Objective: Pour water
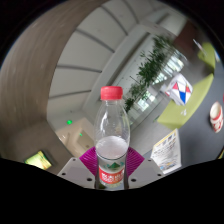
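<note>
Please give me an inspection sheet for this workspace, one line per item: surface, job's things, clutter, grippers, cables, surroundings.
Surface: nothing seen.
Job's things: clear water bottle with red cap, label low on its body, upright along the fingers; no receiving cup seen.
Clutter: nothing seen.
Grippers: gripper shut on the bottle's lower part, pink pads against both its sides.
Cables: nothing seen.
Surroundings: tilted view of a room, ceiling panels, green plant, red-and-blue sign.

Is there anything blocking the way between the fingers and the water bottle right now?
Nothing visible does. The water bottle, red cap on, already stands between the fingers, lifted and tilted against the ceiling. No cup to pour into is in view.
</note>
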Demonstrator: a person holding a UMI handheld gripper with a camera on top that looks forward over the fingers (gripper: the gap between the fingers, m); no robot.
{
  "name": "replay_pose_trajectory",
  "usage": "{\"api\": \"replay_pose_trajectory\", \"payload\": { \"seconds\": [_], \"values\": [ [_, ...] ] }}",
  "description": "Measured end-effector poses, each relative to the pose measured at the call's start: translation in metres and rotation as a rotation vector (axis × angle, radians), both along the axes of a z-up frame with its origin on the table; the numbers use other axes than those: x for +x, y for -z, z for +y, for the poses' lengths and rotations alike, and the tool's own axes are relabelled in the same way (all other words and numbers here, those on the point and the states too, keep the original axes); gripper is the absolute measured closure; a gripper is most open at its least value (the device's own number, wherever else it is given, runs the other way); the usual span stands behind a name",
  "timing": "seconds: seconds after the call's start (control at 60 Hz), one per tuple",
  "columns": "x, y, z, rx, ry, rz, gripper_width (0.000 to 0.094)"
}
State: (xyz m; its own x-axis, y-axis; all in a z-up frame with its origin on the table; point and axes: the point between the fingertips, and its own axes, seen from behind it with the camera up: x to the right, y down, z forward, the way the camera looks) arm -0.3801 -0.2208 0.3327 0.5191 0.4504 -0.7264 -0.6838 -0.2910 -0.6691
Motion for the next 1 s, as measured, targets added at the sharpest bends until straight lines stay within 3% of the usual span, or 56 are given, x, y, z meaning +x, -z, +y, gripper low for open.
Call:
{"api": "replay_pose_trajectory", "payload": {
  "seconds": [0.217,0.433,0.533,0.817,0.9,1.0],
  "values": [
    [0.099,0.016,0.082,-0.185,-0.182,0.654,0.0614],
    [0.174,0.103,0.144,-0.374,-0.124,1.001,0.0614],
    [0.198,0.127,0.154,-0.409,-0.107,1.098,0.0614],
    [0.189,0.136,0.158,-0.477,-0.138,0.98,0.0615],
    [0.186,0.123,0.139,-0.43,-0.105,0.725,0.0615],
    [0.204,0.086,0.135,-0.268,-0.023,0.358,0.0614]
  ]
}}
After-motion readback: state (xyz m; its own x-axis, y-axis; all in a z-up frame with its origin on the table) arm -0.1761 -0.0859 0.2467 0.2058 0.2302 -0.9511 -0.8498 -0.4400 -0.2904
